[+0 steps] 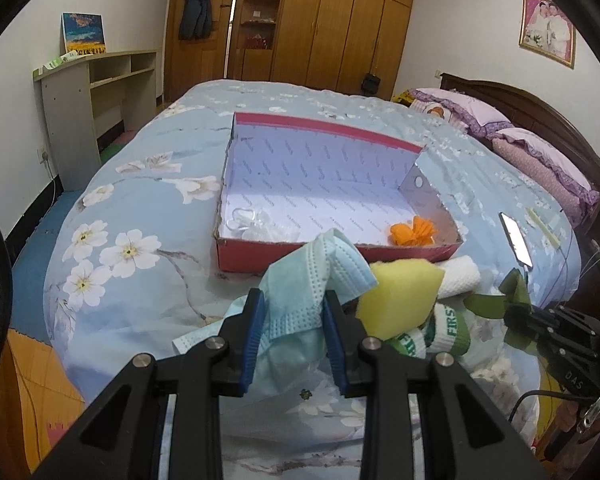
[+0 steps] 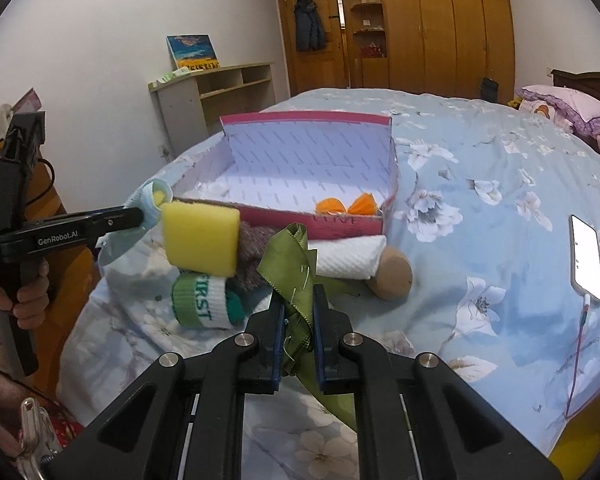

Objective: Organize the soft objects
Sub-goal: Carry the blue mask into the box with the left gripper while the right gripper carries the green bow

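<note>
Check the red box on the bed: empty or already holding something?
Not empty. The red box holds an orange fabric piece at one near corner and clear plastic items at the other; the rest of the floor is bare.

The yellow sponge (image 2: 200,238) covers most of the brown knitted piece (image 2: 252,256) behind it. The red box's (image 1: 332,258) near wall hides part of the orange flower (image 1: 414,232). Clear plastic items (image 1: 260,228) inside are too faint to identify.

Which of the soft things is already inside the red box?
The orange fabric flower, lying in the right front corner of the red box. The yellow sponge, white cloth and green-banded sock sit outside on the bed.
</note>
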A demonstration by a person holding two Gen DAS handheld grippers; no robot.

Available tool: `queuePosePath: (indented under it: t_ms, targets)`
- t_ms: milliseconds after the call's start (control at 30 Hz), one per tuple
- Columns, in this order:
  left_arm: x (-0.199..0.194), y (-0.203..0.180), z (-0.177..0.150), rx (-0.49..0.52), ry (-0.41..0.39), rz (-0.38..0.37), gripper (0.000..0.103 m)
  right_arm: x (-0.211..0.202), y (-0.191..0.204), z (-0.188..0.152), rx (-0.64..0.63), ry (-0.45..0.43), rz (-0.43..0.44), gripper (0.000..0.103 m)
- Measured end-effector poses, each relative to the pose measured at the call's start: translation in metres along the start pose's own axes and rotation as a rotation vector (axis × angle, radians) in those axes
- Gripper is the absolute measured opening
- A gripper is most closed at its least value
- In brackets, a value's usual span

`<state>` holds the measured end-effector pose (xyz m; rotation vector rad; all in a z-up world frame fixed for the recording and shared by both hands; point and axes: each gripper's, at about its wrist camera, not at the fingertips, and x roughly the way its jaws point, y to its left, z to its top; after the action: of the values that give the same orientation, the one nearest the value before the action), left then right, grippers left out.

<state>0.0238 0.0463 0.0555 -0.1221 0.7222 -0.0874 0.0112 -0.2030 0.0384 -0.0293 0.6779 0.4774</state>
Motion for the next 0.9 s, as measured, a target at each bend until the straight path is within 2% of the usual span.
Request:
queuePosePath:
  t_ms: [300, 900]
  targets:
    - [-0.009, -0.006, 0.013, 0.012, -0.031, -0.007, 0.031, 0.000, 0.002, 0.015, 0.000, -0.019, 0.017, 0.013]
    - [0.005, -0.019, 0.050, 0.046, -0.045, -0.015, 0.031, 0.012, 0.005, 0.058, -0.045, -0.060, 0.021, 0.013]
